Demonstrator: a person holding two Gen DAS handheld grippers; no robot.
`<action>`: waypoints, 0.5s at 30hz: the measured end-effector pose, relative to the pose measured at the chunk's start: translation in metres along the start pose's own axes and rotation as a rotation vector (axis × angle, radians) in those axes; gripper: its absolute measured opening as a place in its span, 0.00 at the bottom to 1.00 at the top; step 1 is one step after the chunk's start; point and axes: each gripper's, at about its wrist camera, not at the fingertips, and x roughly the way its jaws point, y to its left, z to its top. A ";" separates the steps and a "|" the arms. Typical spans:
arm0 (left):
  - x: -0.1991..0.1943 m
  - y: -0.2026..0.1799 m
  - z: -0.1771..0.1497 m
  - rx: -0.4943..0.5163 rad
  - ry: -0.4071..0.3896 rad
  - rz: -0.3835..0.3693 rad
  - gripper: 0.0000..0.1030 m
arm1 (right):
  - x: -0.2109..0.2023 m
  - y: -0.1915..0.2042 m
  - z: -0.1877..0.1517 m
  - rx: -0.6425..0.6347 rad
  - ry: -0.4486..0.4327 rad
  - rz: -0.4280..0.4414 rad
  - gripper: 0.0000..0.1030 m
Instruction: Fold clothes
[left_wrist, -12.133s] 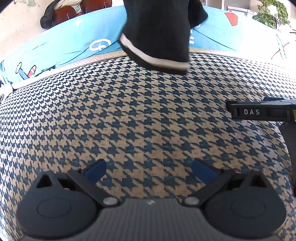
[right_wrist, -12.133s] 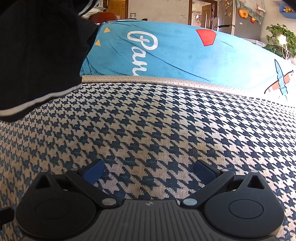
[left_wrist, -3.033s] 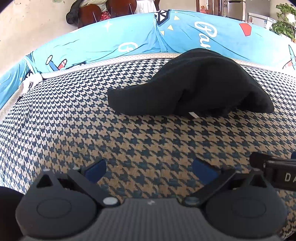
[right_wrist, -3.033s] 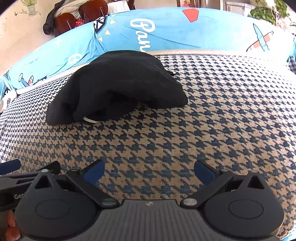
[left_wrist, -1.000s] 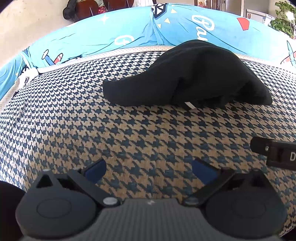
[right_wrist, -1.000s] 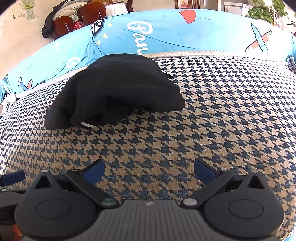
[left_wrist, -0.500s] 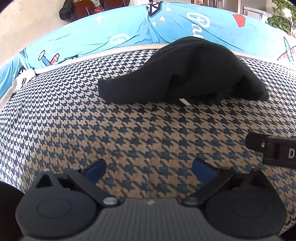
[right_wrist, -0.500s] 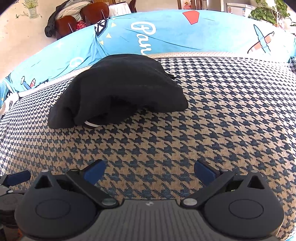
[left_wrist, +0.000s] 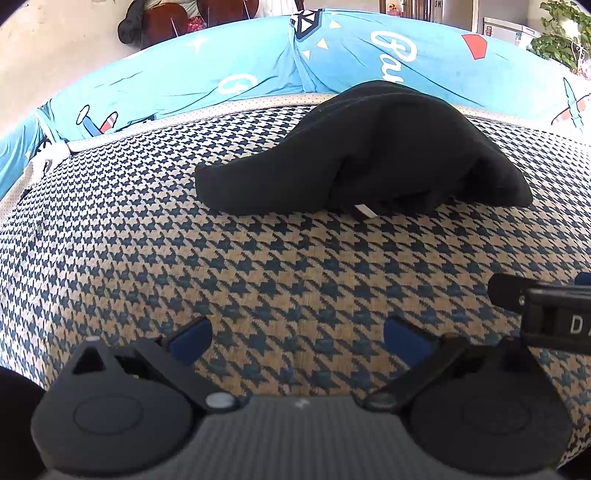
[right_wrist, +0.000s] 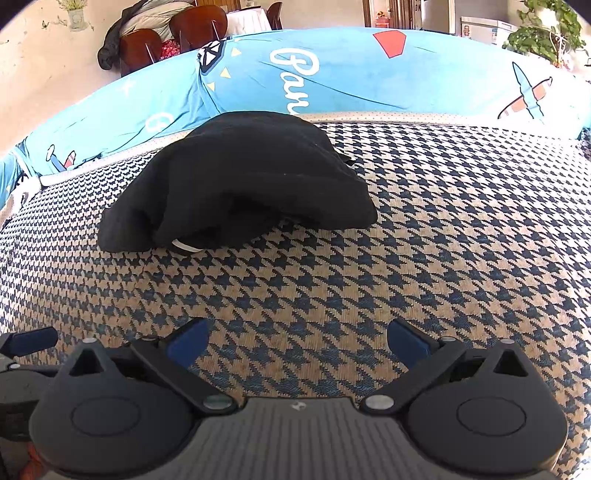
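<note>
A black garment (left_wrist: 373, 155) lies bunched in a rounded heap on the houndstooth sofa seat (left_wrist: 258, 266), near the backrest; a bit of white trim (left_wrist: 364, 211) peeks out under its front edge. The same heap of black garment (right_wrist: 240, 177) sits left of centre in the right wrist view, with white trim (right_wrist: 184, 246) low at its front. My left gripper (left_wrist: 297, 334) hovers open over bare seat, well short of the heap. My right gripper (right_wrist: 297, 341) is open too, with nothing between its fingers, equally apart from the garment.
A blue printed cover (right_wrist: 332, 77) drapes the backrest behind the heap. The right gripper's body (left_wrist: 546, 310) juts in at the left view's right edge. Wooden chairs (right_wrist: 173, 33) and a potted plant (right_wrist: 546, 26) stand beyond the sofa.
Twelve seconds ago the black garment hung in the air above the seat; now it rests in a heap. Over the last second both views shifted only slightly, and both grippers stayed open.
</note>
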 end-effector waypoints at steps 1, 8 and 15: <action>0.000 0.000 0.000 0.000 -0.001 -0.002 1.00 | 0.000 0.000 0.000 0.000 -0.001 0.003 1.00; 0.002 -0.003 0.002 0.011 -0.005 -0.020 1.00 | 0.001 -0.001 0.001 0.004 -0.007 0.004 1.00; 0.000 0.000 0.004 -0.005 -0.008 -0.025 1.00 | 0.001 -0.001 0.002 -0.004 -0.021 -0.014 1.00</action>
